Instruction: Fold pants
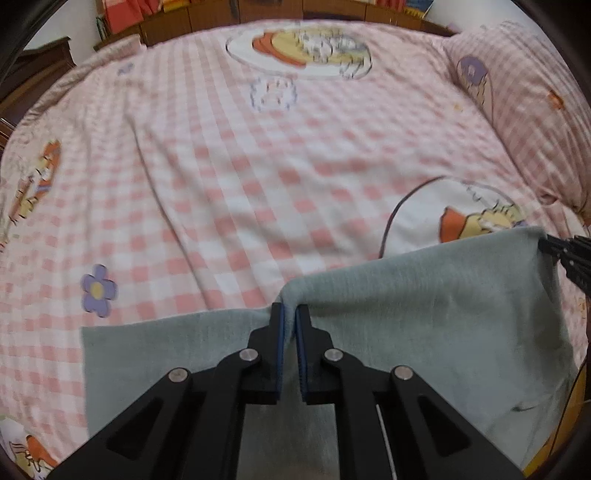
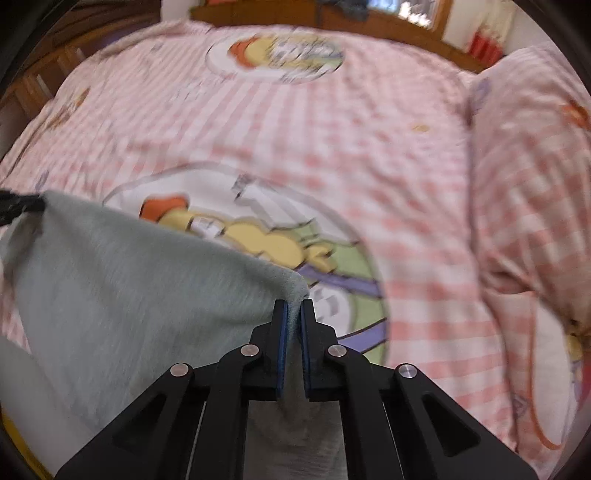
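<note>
The pants (image 1: 424,314) are pale grey-green cloth, held up above a bed with a pink checked cover (image 1: 240,166). My left gripper (image 1: 290,314) is shut on a pinch of their upper edge. The right gripper's black tip (image 1: 565,254) shows at that view's right edge, at the cloth's far corner. In the right wrist view my right gripper (image 2: 293,314) is shut on a corner of the pants (image 2: 129,277). The cloth stretches left to the left gripper (image 2: 14,206) at the frame's left edge. A lower layer of pants (image 1: 166,350) lies flat on the bed.
The bed cover (image 2: 369,147) has cartoon prints and a purple flower (image 1: 98,290). A matching pillow (image 1: 524,122) lies at the right, and shows in the right wrist view (image 2: 528,184). Wooden furniture (image 1: 166,26) stands behind the bed. Both views are motion-blurred.
</note>
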